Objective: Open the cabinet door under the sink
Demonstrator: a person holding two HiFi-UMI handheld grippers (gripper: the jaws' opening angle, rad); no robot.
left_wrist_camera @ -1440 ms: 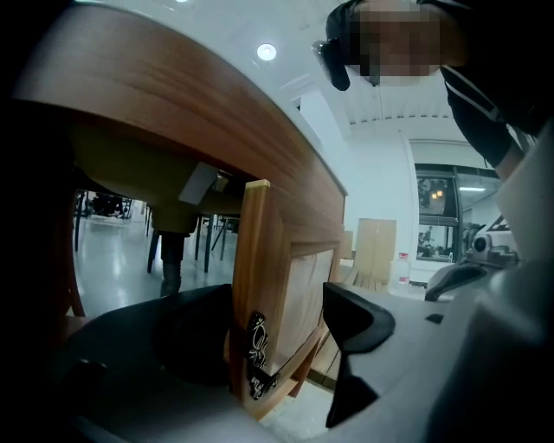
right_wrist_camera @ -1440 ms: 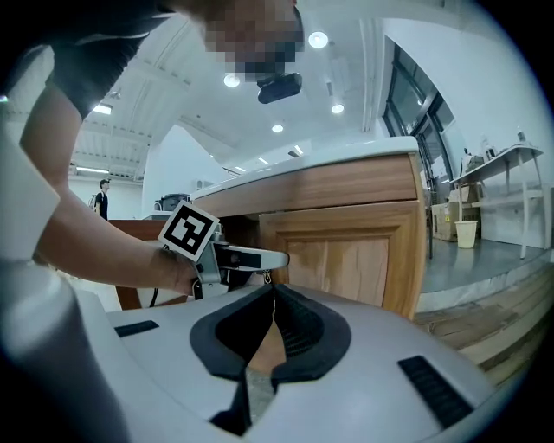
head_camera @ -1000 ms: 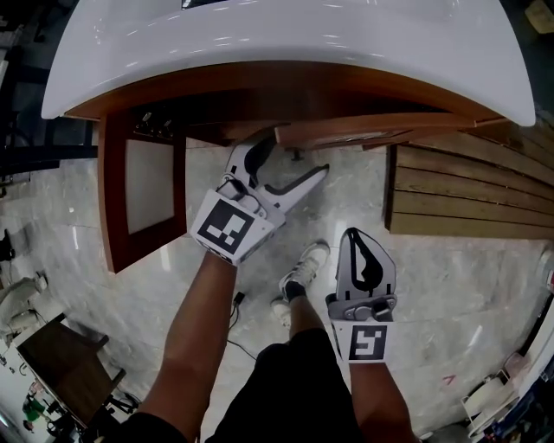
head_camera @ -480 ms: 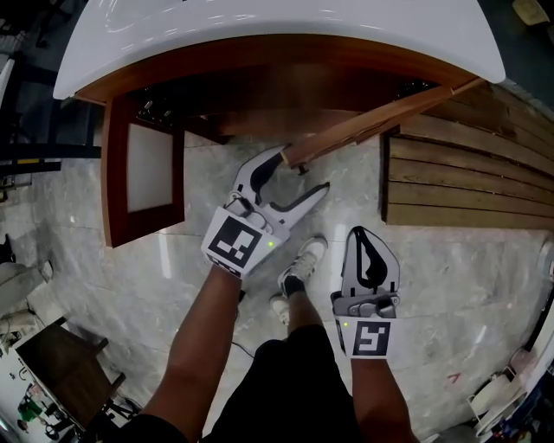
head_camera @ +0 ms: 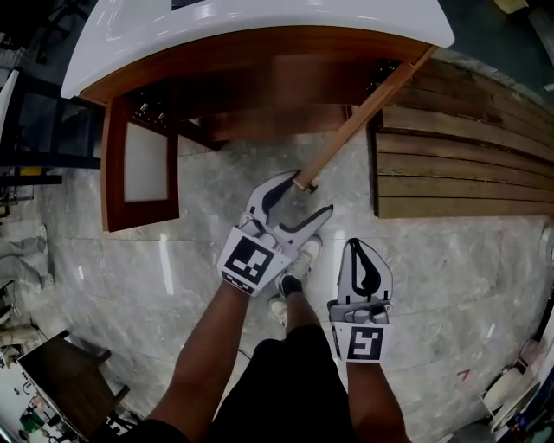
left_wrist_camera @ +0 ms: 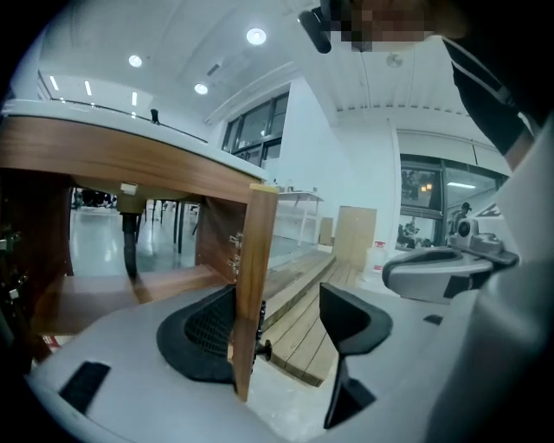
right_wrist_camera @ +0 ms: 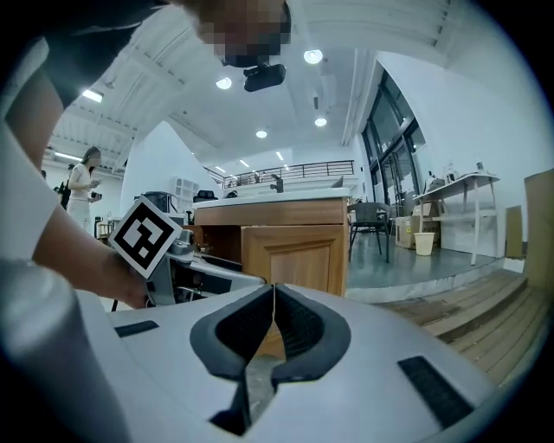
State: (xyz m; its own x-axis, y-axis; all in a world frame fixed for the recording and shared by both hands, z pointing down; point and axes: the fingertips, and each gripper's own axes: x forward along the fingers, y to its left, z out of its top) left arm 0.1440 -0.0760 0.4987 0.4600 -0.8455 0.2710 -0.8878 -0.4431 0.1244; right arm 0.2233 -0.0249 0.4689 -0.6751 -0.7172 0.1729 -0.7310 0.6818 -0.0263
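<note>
The brown cabinet under the white sink top (head_camera: 260, 17) has two doors. Its right door (head_camera: 355, 121) stands swung far out, and its free edge (left_wrist_camera: 255, 285) with a small dark knob (left_wrist_camera: 264, 350) lies between the jaws of my left gripper (head_camera: 310, 195). Those jaws stand wide and have just been closing a little. The left pad (left_wrist_camera: 203, 333) lies against the door's inner face, while the right pad (left_wrist_camera: 351, 316) is clear of it. My right gripper (head_camera: 363, 268) hangs lower right, shut and empty, and is also seen as the right gripper (right_wrist_camera: 273, 324).
The left door (head_camera: 138, 164) with a pale panel is open too. A slatted wooden platform (head_camera: 459, 164) lies right of the cabinet. The person's shoe (head_camera: 299, 260) is on the marble floor below my left gripper. A dark table (head_camera: 61, 372) stands at the lower left.
The right door has swung from almost closed to far out, its edge following my left gripper back toward the person. The right gripper drifted back slightly, still shut.
</note>
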